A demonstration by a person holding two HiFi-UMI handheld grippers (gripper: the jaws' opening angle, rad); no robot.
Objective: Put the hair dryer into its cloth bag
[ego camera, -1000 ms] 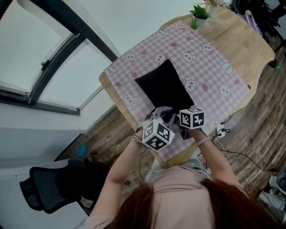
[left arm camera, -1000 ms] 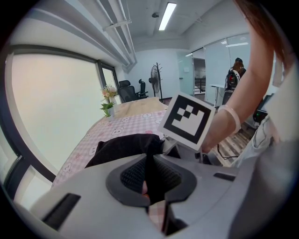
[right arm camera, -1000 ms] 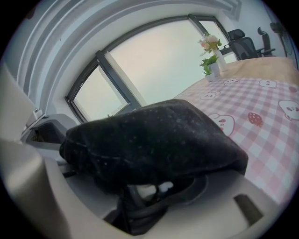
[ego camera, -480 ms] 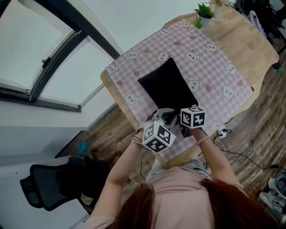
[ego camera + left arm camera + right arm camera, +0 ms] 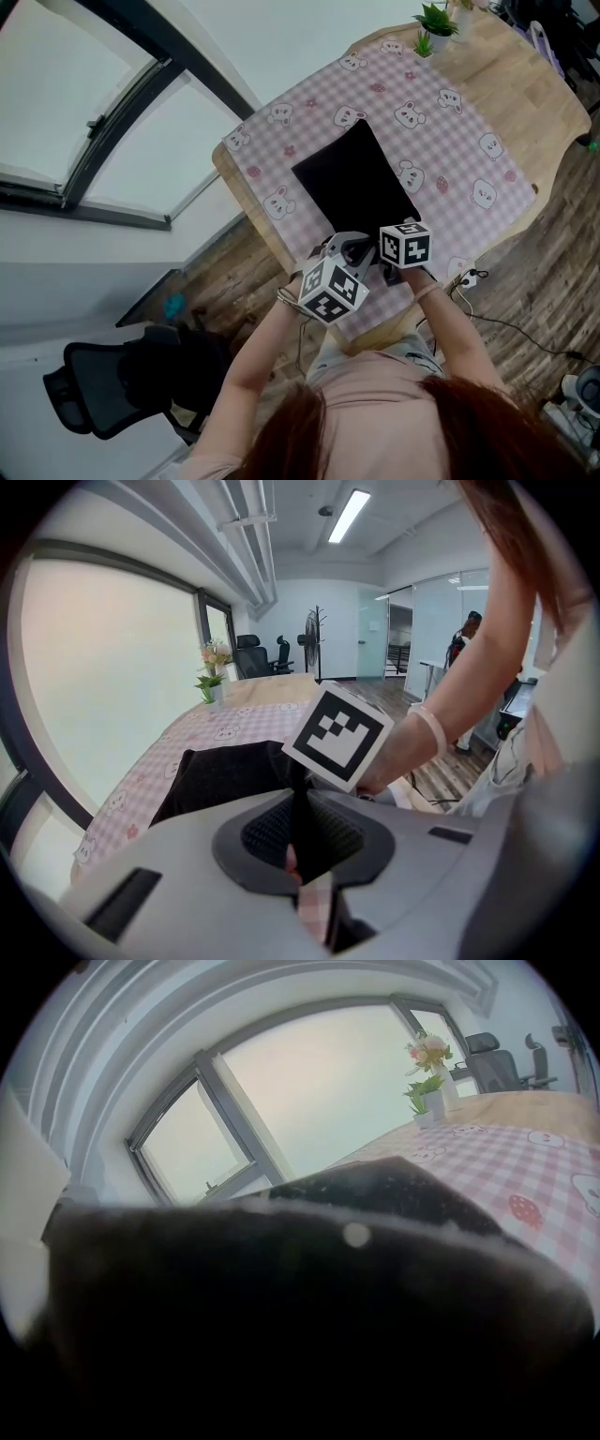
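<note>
The black bag (image 5: 354, 183) lies flat on the pink checked cloth (image 5: 459, 141) on the desk (image 5: 530, 98). Its near end is at the two grippers.

The left hand-held gripper (image 5: 300, 834) has its jaws together on a thin black strip (image 5: 298, 794). The strip looks like the edge of the bag's mouth. The right hand-held gripper (image 5: 401, 242) is just beside the left one. In its own view a big dark thing (image 5: 300, 1326) fills the place where the jaws are. So I cannot tell if they press on it or stand apart. It may be the hair dryer, or it may be bag cloth (it is too close and too dark to say). No view shows the hair dryer plainly.

To do this step well, I think the left one should hold the edge up and firm, so the mouth makes a hole. The right one should go in slow and straight, along the bag. It should not push the bag away over the cloth. If the edge slips, the mouth will fall flat.

The bag looks flat, so I think little or nothing is deep in it, but its inside does not show. At the far end of the desk stand little potted plants (image 5: 437, 21).
</note>
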